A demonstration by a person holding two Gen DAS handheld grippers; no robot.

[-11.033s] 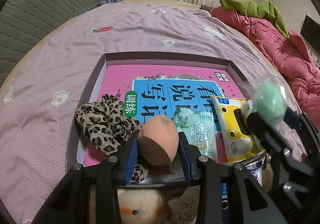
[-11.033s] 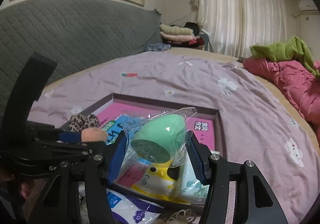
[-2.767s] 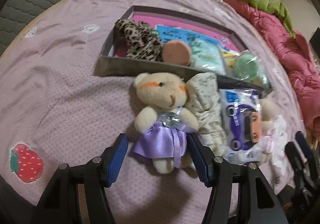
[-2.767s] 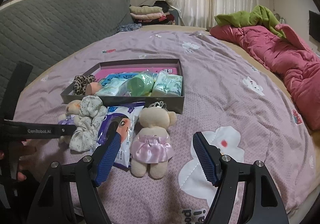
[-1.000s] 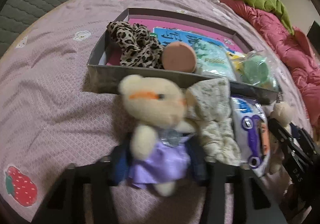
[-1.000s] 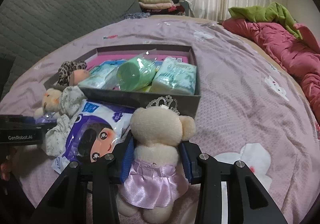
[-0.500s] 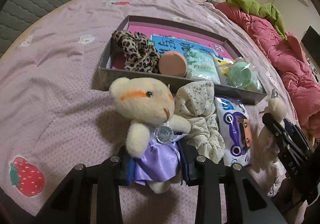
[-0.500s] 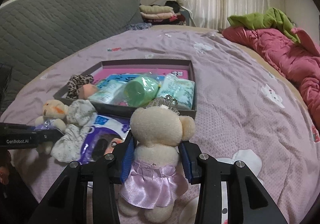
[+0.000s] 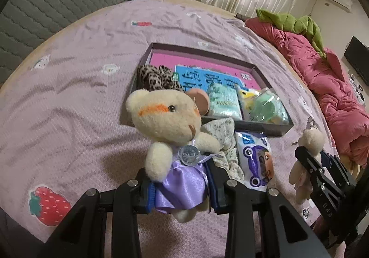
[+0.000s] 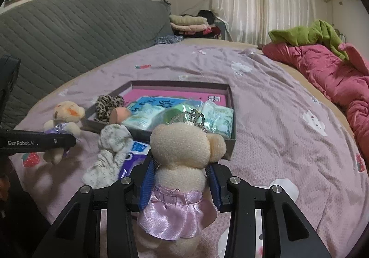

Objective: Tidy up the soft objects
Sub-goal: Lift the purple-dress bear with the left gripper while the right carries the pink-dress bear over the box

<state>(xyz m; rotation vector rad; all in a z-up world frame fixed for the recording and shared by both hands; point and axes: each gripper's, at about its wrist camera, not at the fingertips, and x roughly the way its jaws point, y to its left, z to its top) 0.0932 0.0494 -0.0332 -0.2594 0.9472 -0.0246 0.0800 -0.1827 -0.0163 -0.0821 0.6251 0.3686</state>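
Gleaming satin skirts (image 9: 182, 186), fuzzy bears (image 10: 184, 149)

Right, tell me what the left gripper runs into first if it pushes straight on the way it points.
Probably the near wall of the grey box: the left gripper, shut on the purple-skirted bear, aims down toward it. Depth is unclear.

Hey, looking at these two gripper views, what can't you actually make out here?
- Pink-skirted bear, right wrist view: its face, since it faces away.
- Purple-skirted bear, left wrist view: its legs, mostly behind the left gripper.
- Blue-and-white packet, right wrist view: mostly covered by the pink-skirted bear and the floral scrunchie.
- Pink book, both views: its title, under the items in the box.
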